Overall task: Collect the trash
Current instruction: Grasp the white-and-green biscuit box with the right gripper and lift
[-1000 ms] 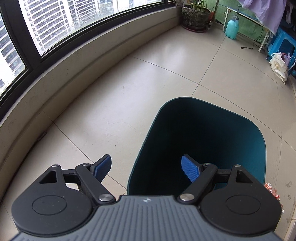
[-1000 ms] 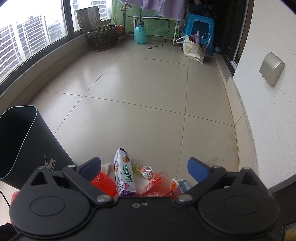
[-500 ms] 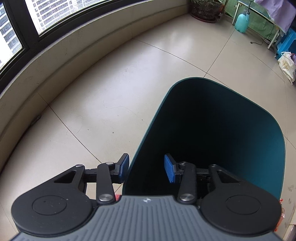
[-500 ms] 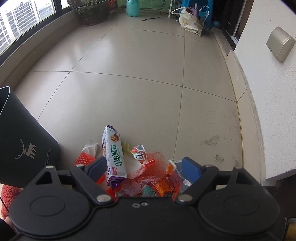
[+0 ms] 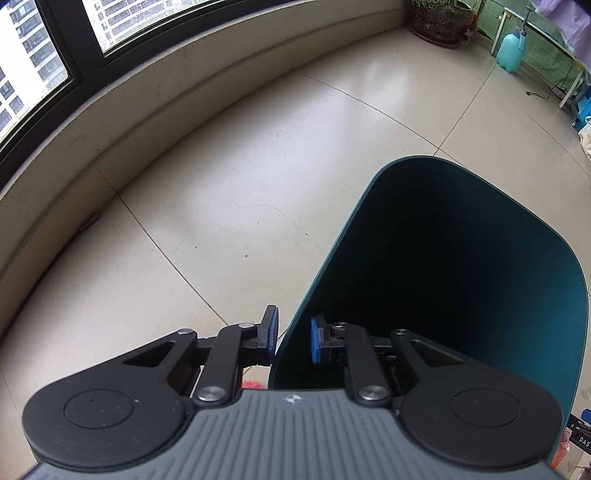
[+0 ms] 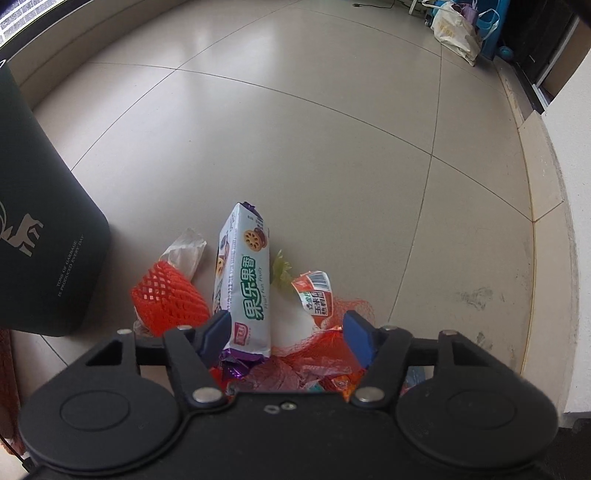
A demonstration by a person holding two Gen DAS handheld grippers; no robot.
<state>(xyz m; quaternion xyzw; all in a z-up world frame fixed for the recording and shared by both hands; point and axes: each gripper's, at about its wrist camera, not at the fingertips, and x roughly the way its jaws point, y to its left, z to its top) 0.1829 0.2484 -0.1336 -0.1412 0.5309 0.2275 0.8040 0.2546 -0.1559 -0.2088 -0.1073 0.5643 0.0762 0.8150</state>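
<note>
Left gripper (image 5: 292, 339) clamped on the bin (image 5: 461, 280) rim, right gripper (image 6: 286, 338) closing, not yet gripping, around the biscuit packet (image 6: 242, 280) amid floor litter beside the bin: tangled red netting (image 6: 332, 332) may drag along.

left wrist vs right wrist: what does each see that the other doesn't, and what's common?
Left wrist only: the left gripper clamped on the bin's rim, the bin's dark inside, the window, a plant pot.
Right wrist only: the right gripper over the trash pile, jaws just closing around the biscuit pack, plus red foam net.
Both: the bin and tiled floor.
</note>
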